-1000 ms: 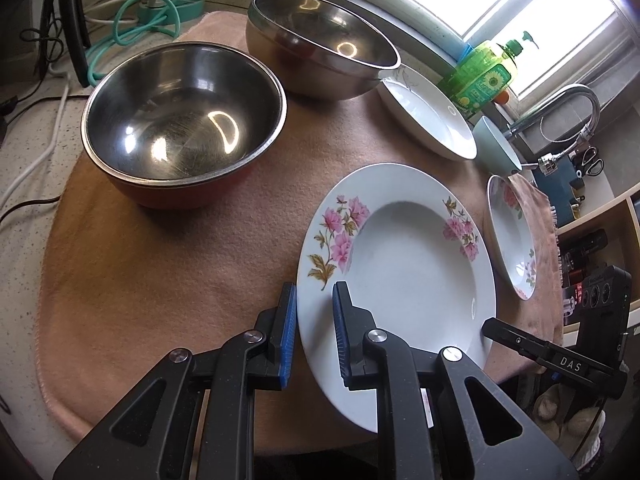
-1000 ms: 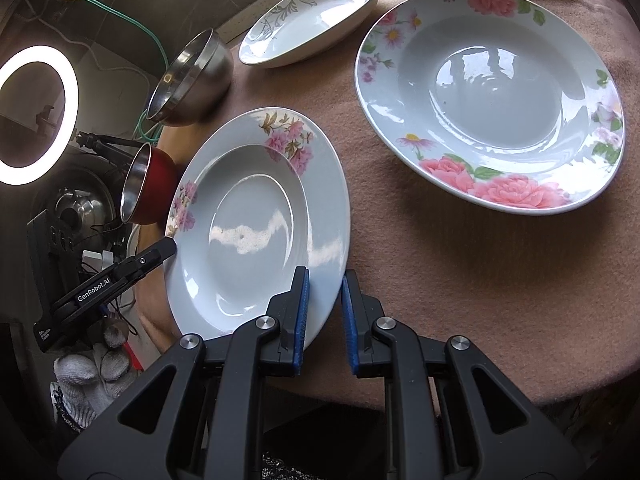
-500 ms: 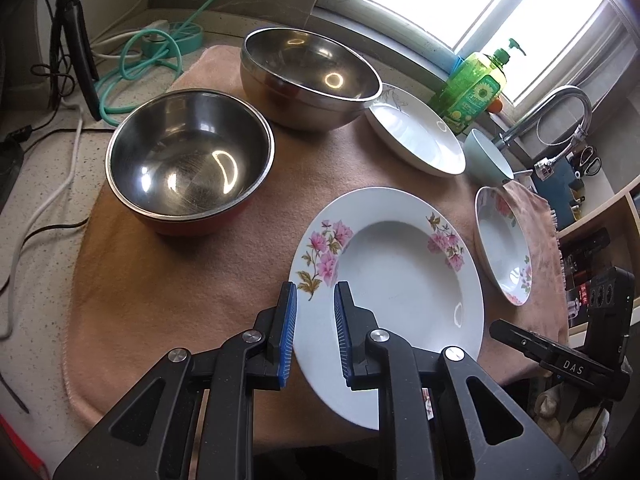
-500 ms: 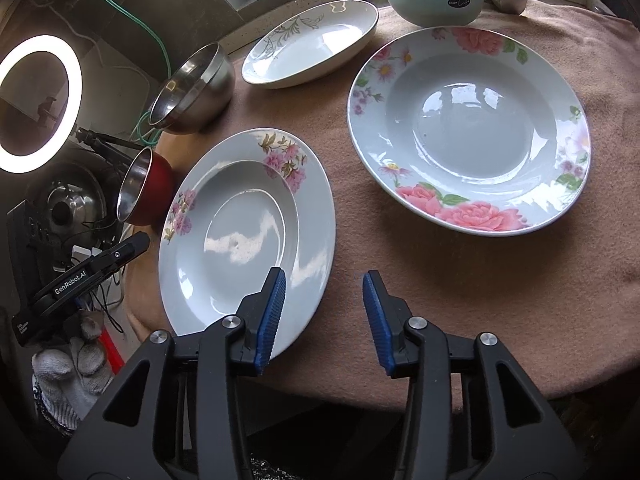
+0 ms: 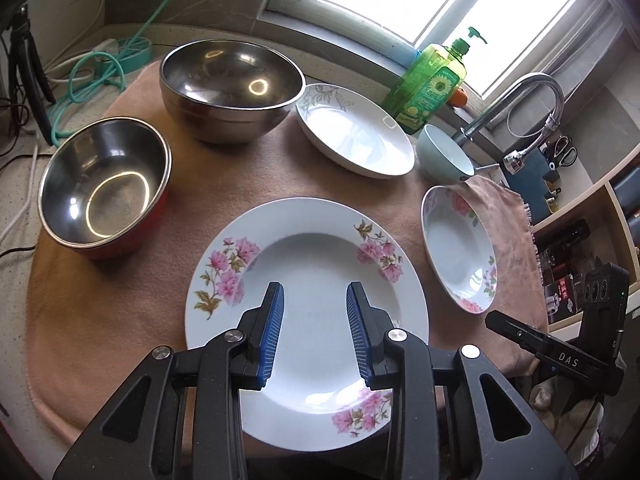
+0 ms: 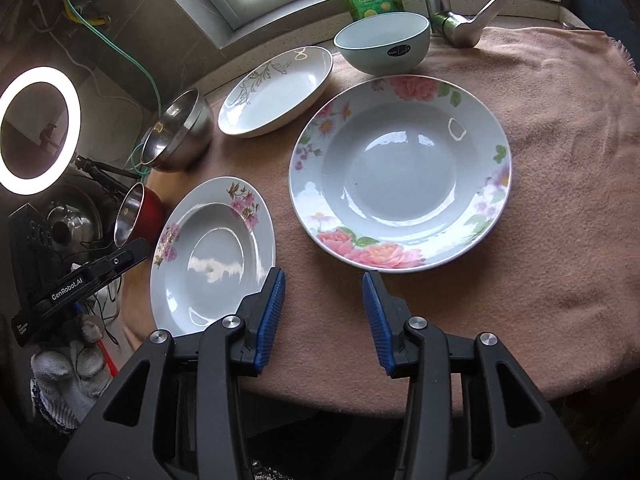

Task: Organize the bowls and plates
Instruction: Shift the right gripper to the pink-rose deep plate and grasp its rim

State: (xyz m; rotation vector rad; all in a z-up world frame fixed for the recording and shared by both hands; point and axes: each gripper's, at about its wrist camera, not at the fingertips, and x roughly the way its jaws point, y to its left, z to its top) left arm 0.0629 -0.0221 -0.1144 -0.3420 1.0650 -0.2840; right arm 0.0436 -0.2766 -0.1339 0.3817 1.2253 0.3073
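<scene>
- The left gripper [image 5: 315,334] is held with its jaws wide apart and nothing between them, above the near half of a white deep plate with pink blossom sprays [image 5: 308,248].
- The right gripper [image 6: 324,322] is likewise spread wide and empty, over bare pink cloth [image 6: 552,184]; that same blossom plate [image 6: 212,252] lies just beside its left finger.
- A larger white deep plate with pink roses on the rim [image 6: 400,172] is seen just beyond, flat on the cloth and apart from the first.
- Farther off are found a red-sided steel bowl [image 5: 104,188], a plain steel bowl [image 5: 230,90], a white oval dish with a grey leaf pattern [image 5: 356,136] and a pale green ceramic bowl [image 6: 382,42].
- Nothing is stacked yet; the step in hand is judged to be choosing a first plate.
- A rim grip would be called for next, probably on the blossom plate, so that it can be lifted onto the rose plate.
</scene>
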